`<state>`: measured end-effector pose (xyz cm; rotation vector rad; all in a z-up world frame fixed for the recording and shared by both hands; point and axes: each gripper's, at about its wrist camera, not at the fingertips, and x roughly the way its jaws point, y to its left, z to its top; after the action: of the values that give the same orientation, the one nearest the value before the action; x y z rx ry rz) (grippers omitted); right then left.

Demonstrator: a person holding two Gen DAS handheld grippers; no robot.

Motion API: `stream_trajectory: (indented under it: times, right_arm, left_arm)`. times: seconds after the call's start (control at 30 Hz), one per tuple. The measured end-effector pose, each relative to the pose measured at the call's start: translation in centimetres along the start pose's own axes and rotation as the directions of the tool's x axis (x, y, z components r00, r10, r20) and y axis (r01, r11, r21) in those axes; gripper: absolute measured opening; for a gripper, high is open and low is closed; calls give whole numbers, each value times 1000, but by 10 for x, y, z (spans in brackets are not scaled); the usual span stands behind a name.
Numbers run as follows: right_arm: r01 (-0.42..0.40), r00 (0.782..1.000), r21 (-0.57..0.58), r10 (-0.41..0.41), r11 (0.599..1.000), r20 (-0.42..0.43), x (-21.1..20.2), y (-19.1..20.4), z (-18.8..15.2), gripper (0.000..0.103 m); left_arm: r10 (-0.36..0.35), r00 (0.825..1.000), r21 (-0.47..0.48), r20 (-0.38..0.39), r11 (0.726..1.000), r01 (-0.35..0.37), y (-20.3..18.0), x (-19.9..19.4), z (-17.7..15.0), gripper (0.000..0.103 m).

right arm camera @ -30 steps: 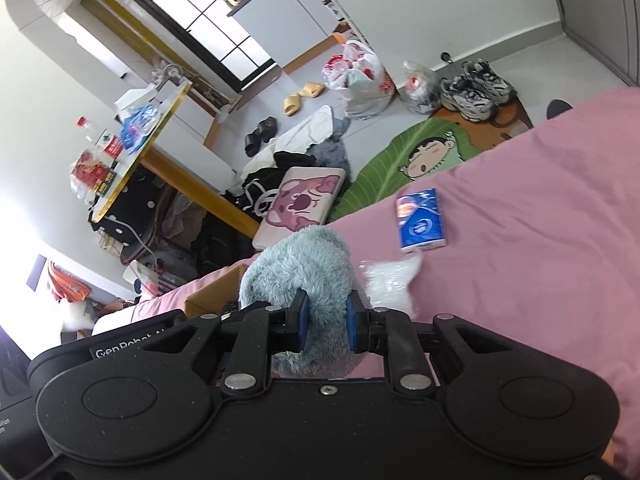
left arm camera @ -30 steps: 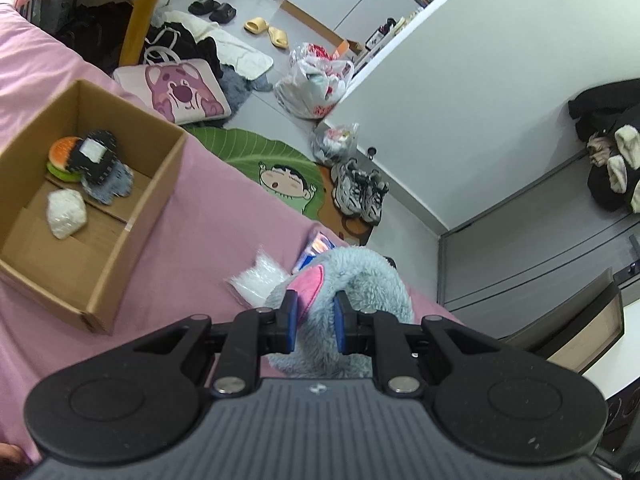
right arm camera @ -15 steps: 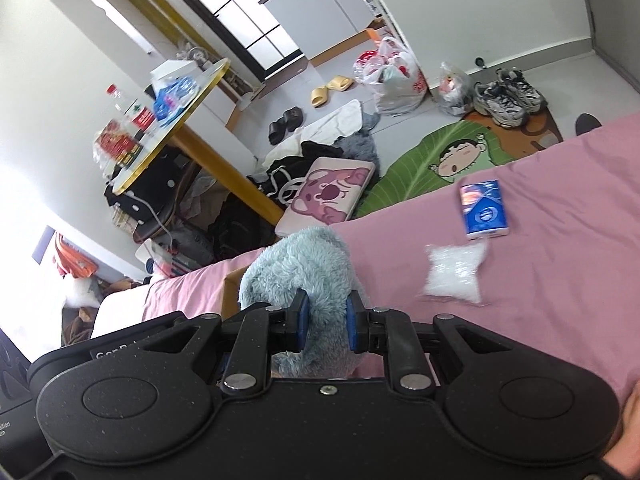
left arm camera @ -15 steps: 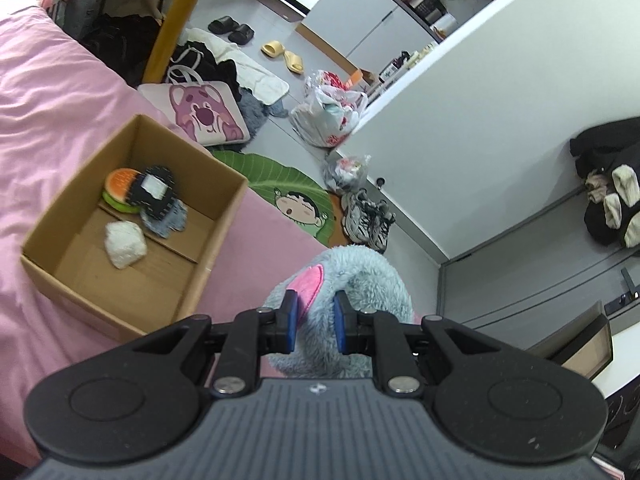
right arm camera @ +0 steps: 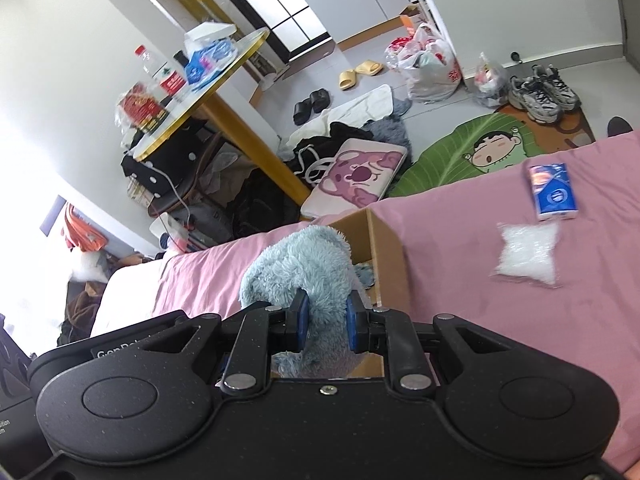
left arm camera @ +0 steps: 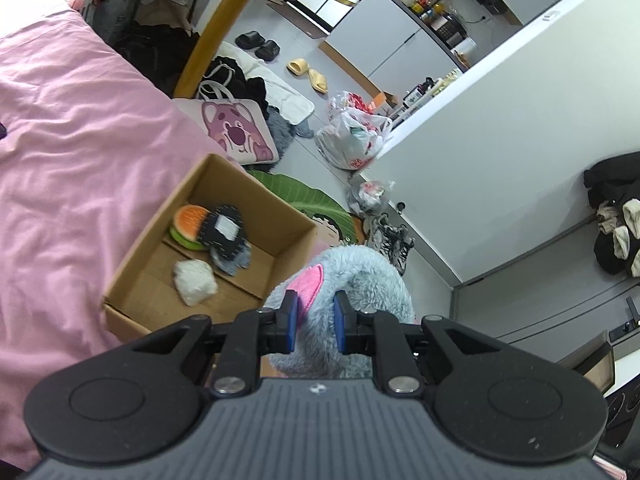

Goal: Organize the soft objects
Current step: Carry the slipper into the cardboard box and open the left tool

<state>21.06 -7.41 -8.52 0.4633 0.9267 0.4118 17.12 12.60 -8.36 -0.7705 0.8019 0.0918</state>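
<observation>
Both grippers, left and right, clamped on the plush held above the box corner; uneven release could drop it onto the rim and off the bed.

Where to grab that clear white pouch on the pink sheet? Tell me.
Grip the clear white pouch across a flared corner, coming from above with tongs open. It lies flat on the pink sheet, apart from the blue tissue pack.
</observation>
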Motion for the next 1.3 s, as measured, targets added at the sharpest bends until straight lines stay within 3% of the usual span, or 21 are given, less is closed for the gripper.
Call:
stream_trajectory:
  times: [0.4, 0.83, 0.9, 0.97, 1.1, 1.3]
  right_arm:
    - [11, 999, -27, -12, 1000, -44, 38, 30, -17, 19]
    - [22, 992, -30, -26, 999, -122, 86, 36, -32, 19]
    - [21, 991, -26, -24, 999, -135, 92, 34, -35, 20]
    - [17, 988, -23, -20, 1000, -156, 96, 33, -37, 28]
    - [-2, 981, 7, 3, 1000, -193, 97, 26, -37, 29]
    - [-2, 984, 7, 3, 1000, -178, 80, 22, -30, 36]
  left_arm:
    - [23, 1000, -40, -11, 999, -24, 49, 4, 20, 17]
    - [94, 994, -85, -46, 992, -98, 90, 30, 26, 18]
    - [107, 993, -85, -55, 990, -112, 93, 34, 26, 18]
    - [127, 990, -83, -66, 988, -133, 94, 37, 27, 18]
    - [157, 986, -55, -57, 986, -160, 90, 35, 29, 22]
    - [170, 984, -32, -44, 985, -172, 78, 29, 29, 28]
